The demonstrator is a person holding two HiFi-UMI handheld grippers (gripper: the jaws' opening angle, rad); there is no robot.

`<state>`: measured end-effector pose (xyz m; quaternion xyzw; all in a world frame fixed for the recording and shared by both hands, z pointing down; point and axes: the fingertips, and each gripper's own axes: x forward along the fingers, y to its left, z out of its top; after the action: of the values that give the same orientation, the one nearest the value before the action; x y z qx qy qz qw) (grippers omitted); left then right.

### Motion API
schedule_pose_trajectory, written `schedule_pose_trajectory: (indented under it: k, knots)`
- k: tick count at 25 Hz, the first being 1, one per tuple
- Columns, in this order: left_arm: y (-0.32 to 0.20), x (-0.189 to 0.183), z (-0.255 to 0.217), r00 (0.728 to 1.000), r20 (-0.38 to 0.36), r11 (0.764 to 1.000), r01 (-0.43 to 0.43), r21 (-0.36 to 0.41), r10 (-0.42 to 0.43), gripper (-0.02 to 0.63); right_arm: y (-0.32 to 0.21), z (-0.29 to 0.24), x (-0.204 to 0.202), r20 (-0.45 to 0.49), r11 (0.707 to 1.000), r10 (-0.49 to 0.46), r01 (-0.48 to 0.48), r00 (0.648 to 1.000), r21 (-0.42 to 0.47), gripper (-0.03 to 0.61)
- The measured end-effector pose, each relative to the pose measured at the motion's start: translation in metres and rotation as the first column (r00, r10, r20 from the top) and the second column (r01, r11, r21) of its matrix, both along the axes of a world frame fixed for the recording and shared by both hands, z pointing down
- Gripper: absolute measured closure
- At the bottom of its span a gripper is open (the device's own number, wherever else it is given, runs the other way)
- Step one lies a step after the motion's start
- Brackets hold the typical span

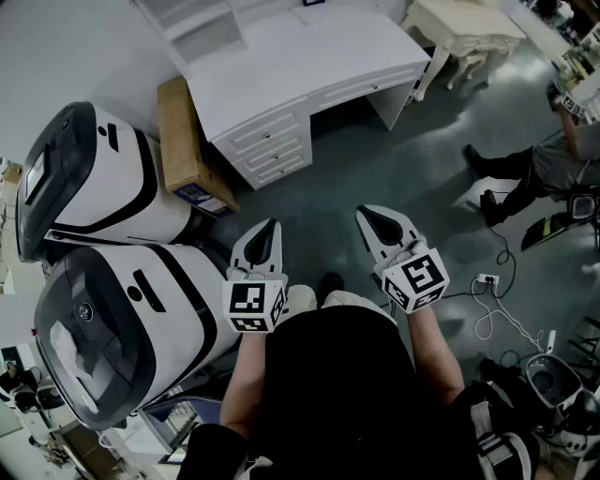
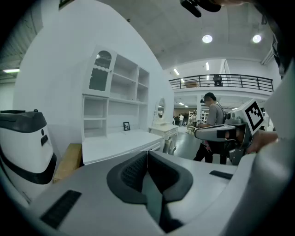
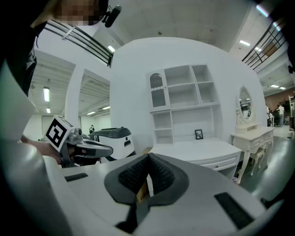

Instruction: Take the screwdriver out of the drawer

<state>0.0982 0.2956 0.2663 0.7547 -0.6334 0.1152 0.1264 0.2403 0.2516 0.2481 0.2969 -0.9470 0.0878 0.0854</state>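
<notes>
Left hand-held gripper (image 1: 272, 228): jaws pressed together, nothing between the ribbed pads. Right hand-held gripper (image 1: 364, 214): the same, pads meeting at the tips and empty. Both are held side by side in front of the body, pointing slightly down toward the white desk worktop (image 1: 309, 75) across the grey floor (image 1: 412, 178), well apart from it.

Step in hand, as I read it, is the approach; no drawer is opened yet. To do it well:
- Close the gap first, since nothing is in reach from here.
- Go straight in. The brown cardboard box (image 1: 183, 141) and the two big white-and-black machines (image 1: 103, 178) crowd the left side.
- Spread one set of jaws before reaching a knob. The knobs look small, so centre the pinch and pull level, straight toward the body.
- Keep the other gripper free for the pick.

Task's thing: the screwdriver shows in no view. It's presumably inside one of the white drawers (image 1: 272, 150), but I can't tell which. There's a stack of three at the worktop's left end, plus shallow ones under the top further right. All the fronts sit flush and shut, white panels with small dark knobs. White open shelving (image 3: 182, 99) stands on the far edge of the worktop.

A cream dressing table (image 1: 464, 28) stands to the right of the desk, and a seated person (image 1: 544, 169) is far right, clear of the path.
</notes>
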Motion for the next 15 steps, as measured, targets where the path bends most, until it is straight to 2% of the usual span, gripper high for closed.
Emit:
schedule_pose_trajectory:
  k: [6, 15]
  knots:
    - [0.0028, 0.0047, -0.0001, 1.000, 0.000, 1.000, -0.011, 0.003, 0.011, 0.589, 0.0053, -0.0003, 0.0029, -0.011, 1.000, -0.003, 0.003, 1.000, 0.012, 0.565]
    - [0.0019, 0.0080, 0.0024, 1.000, 0.002, 1.000, -0.012, -0.008, 0.012, 0.589, 0.0074, 0.0020, 0.0020, 0.045, 0.999, -0.018, 0.019, 0.999, -0.029, 0.563]
